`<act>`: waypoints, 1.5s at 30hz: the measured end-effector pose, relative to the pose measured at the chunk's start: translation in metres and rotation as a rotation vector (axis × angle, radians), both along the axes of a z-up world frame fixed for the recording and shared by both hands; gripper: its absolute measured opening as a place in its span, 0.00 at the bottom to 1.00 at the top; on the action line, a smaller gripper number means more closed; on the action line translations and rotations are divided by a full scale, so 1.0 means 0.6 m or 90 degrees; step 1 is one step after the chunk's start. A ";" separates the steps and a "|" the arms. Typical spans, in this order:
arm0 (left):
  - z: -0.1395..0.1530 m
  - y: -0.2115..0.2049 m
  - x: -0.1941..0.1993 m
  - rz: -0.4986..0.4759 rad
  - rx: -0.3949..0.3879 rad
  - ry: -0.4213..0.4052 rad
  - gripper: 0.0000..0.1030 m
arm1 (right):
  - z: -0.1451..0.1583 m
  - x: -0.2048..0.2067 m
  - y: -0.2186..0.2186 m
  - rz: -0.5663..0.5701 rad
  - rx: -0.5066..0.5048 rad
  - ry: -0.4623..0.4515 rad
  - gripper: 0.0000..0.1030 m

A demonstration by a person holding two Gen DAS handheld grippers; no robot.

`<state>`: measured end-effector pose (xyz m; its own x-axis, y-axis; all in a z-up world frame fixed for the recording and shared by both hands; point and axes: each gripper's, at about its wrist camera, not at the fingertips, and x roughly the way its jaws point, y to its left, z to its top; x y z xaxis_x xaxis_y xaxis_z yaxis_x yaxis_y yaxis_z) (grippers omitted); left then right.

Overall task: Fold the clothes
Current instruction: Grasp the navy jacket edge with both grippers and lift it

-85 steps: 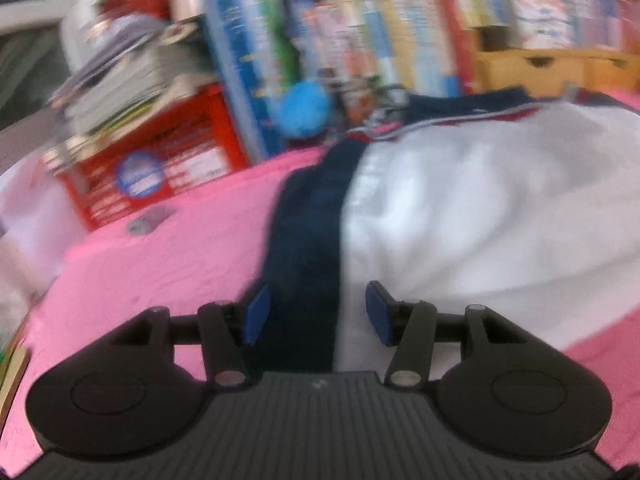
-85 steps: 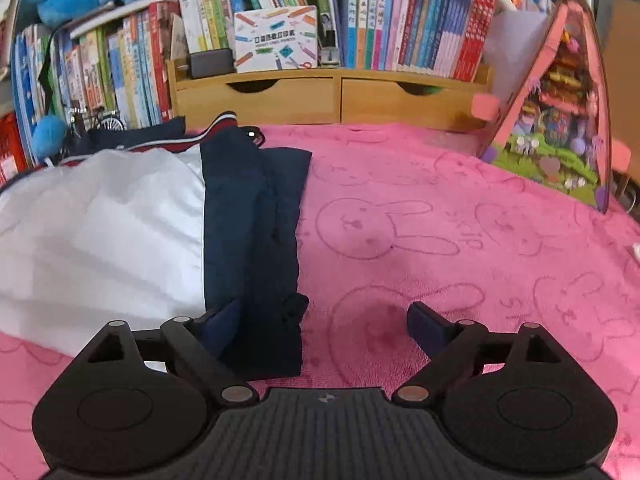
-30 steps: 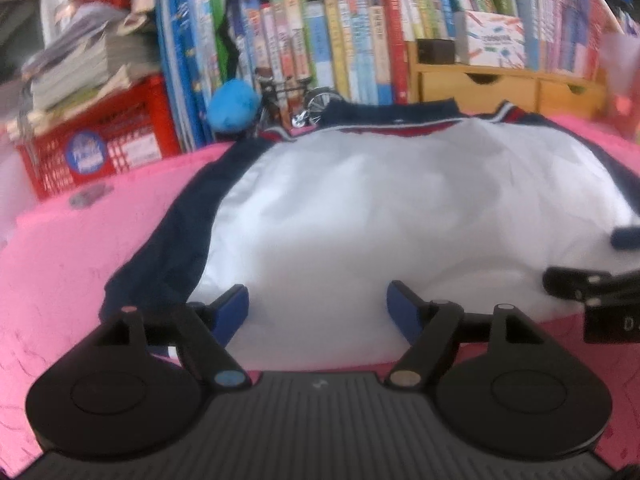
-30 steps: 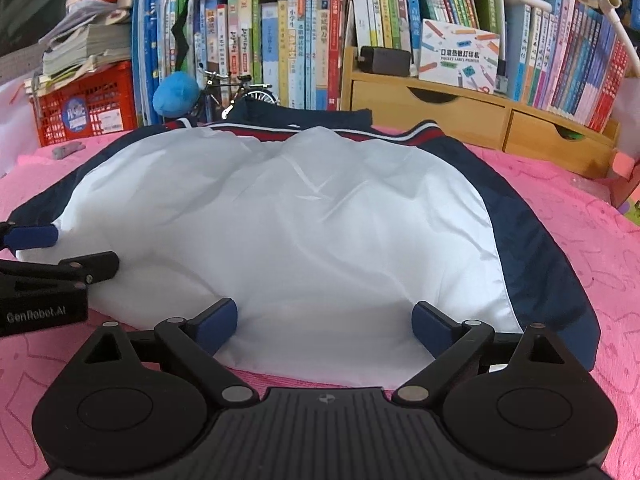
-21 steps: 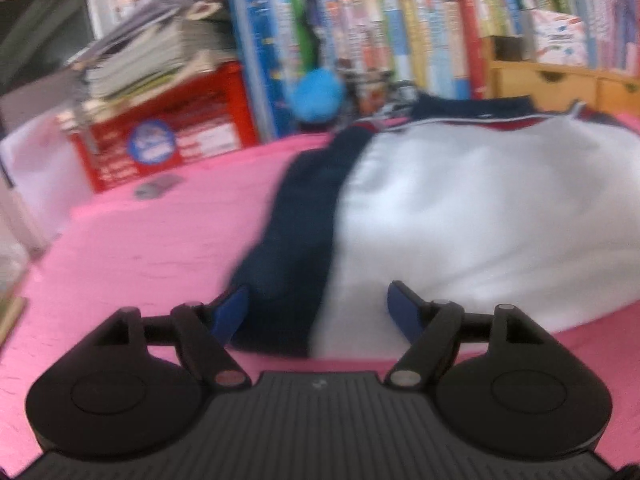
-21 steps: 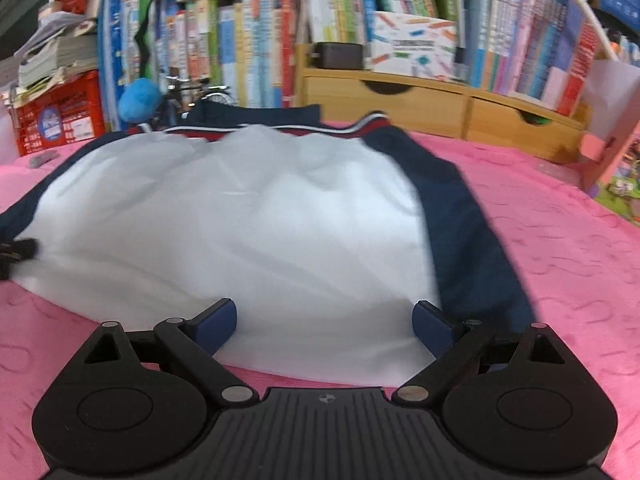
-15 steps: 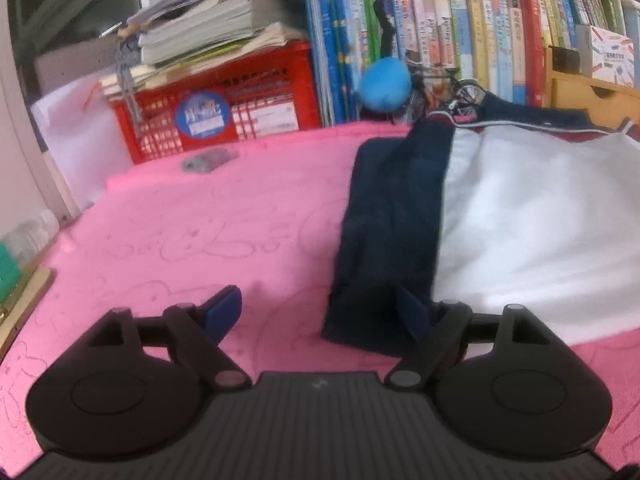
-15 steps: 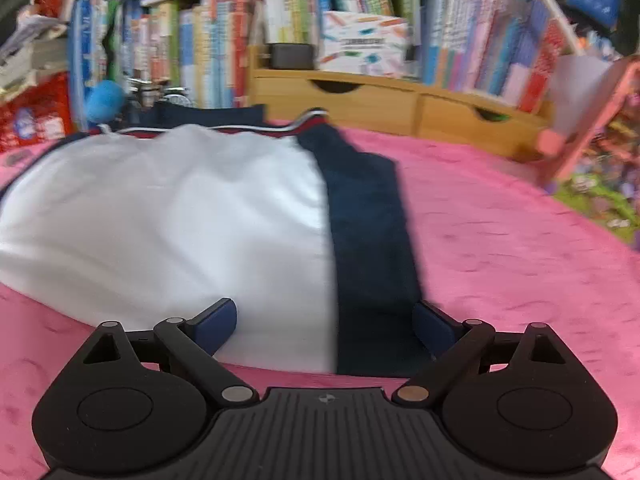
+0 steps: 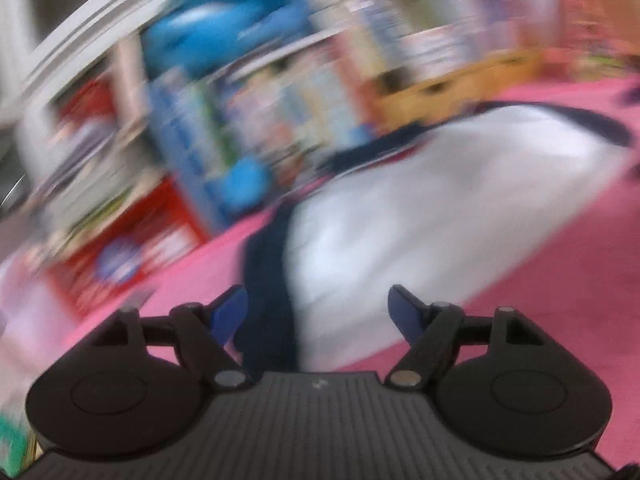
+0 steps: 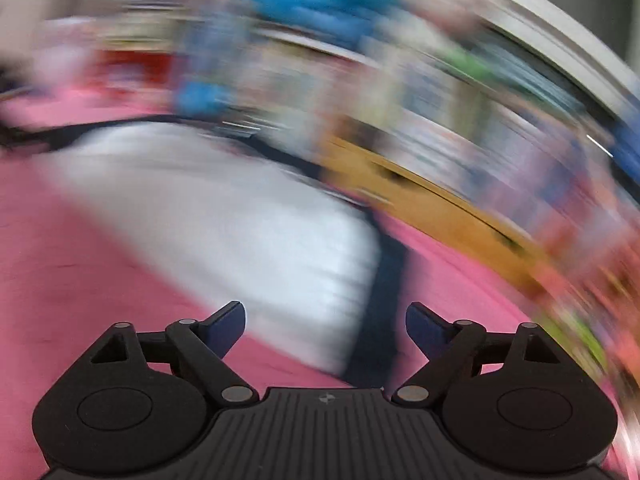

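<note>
Here the white garment with navy side bands is spread on the pink blanket. Left gripper gaping over the near-left navy edge; right gripper likewise released over the near-right edge. Heavily blurred views: a one-layer pinch could be risked.

No text, label, brand or number can be read in either wrist view; both are heavily motion-blurred. A round blue sticker on the red crate, up and left of the left claw, is smeared beyond reading. Book spines above the right claw are streaked, so no titles can be made out.
</note>
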<state>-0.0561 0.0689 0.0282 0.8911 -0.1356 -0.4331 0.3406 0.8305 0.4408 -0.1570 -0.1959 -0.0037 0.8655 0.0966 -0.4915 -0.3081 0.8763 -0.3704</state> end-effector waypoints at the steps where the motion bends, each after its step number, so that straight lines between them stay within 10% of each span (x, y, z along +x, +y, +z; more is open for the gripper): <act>1: -0.007 -0.018 -0.007 -0.037 0.028 -0.008 0.76 | -0.006 -0.003 0.030 0.046 -0.024 0.005 0.84; 9: -0.061 -0.120 -0.015 -0.220 0.171 -0.036 0.82 | -0.030 0.067 0.120 0.122 -0.039 0.041 0.43; 17: -0.053 -0.160 0.042 -0.185 0.125 -0.031 0.64 | -0.005 0.083 0.095 0.124 0.031 0.034 0.44; 19: -0.038 -0.156 0.045 -0.175 0.090 -0.019 0.64 | -0.011 0.072 0.104 0.137 -0.021 0.016 0.44; 26: -0.053 -0.140 0.047 -0.185 0.208 -0.055 0.64 | -0.069 0.080 0.166 0.162 -0.285 -0.099 0.43; 28: -0.084 -0.115 0.055 -0.170 0.312 -0.103 0.60 | -0.070 0.085 0.149 0.162 -0.332 -0.107 0.44; 33: -0.088 -0.058 0.103 -0.107 0.314 -0.066 0.57 | -0.085 0.096 0.080 0.132 -0.408 -0.107 0.43; 35: -0.091 -0.058 0.126 -0.084 0.304 -0.041 0.46 | -0.088 0.110 0.062 0.116 -0.409 -0.107 0.43; 37: -0.094 -0.062 0.150 -0.056 0.290 -0.005 0.12 | -0.089 0.129 0.051 0.100 -0.404 -0.107 0.46; 40: -0.068 -0.059 0.161 -0.016 0.238 0.005 0.09 | -0.077 0.163 0.040 0.055 -0.400 -0.117 0.76; 42: -0.028 -0.044 0.140 -0.009 0.207 -0.033 0.09 | -0.059 0.156 0.028 0.029 -0.394 -0.124 0.67; 44: 0.015 -0.027 0.113 -0.004 0.181 -0.069 0.06 | -0.038 0.132 0.017 0.021 -0.391 -0.147 0.08; 45: 0.035 -0.016 0.093 -0.006 0.163 -0.081 0.06 | -0.027 0.111 0.014 0.015 -0.400 -0.173 0.06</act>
<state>-0.0006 0.0594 0.0494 0.9395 -0.0451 -0.3395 0.2767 0.6841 0.6749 -0.0903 -0.1874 -0.0200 0.9673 -0.1154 -0.2258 -0.1485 0.4641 -0.8732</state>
